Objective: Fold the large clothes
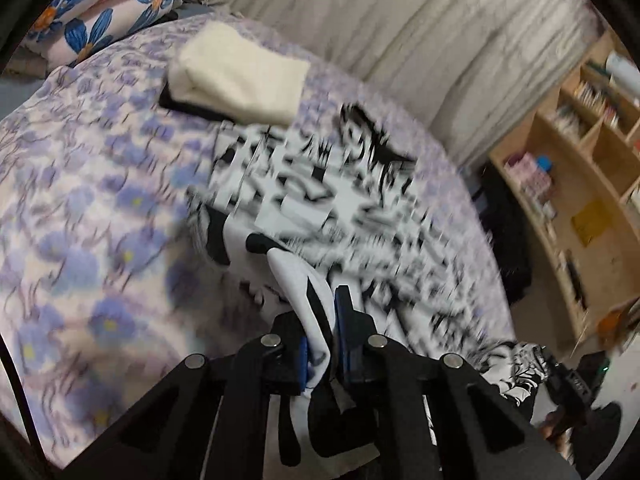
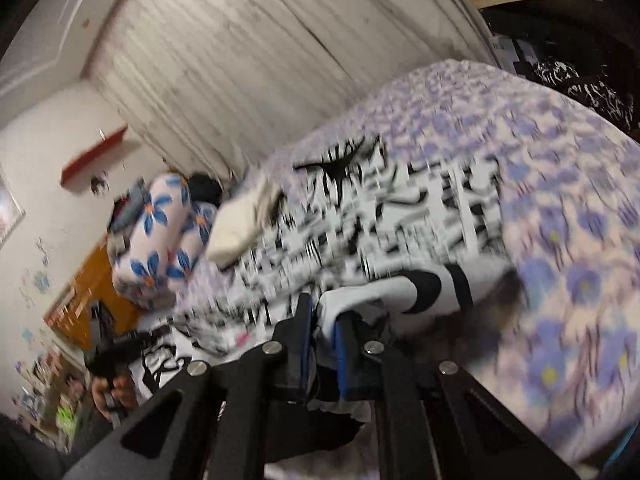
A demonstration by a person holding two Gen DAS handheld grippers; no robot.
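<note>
A large black-and-white patterned garment (image 1: 320,200) lies spread on the bed with the purple flowered cover (image 1: 92,200). My left gripper (image 1: 322,312) is shut on a bunched white edge of the garment near the bed's front. In the right wrist view the same garment (image 2: 380,216) stretches across the cover (image 2: 568,240), and my right gripper (image 2: 324,316) is shut on another bunched edge of it. The other gripper and the hand holding it show at the lower left of that view (image 2: 116,356). Both views are blurred by motion.
A folded cream cloth (image 1: 244,76) on a dark one lies at the far side of the bed. A blue-flowered bundle (image 1: 96,16) sits at the bed's head. A wooden shelf unit (image 1: 580,168) stands to the right; a pale curtain (image 1: 400,20) hangs behind the bed.
</note>
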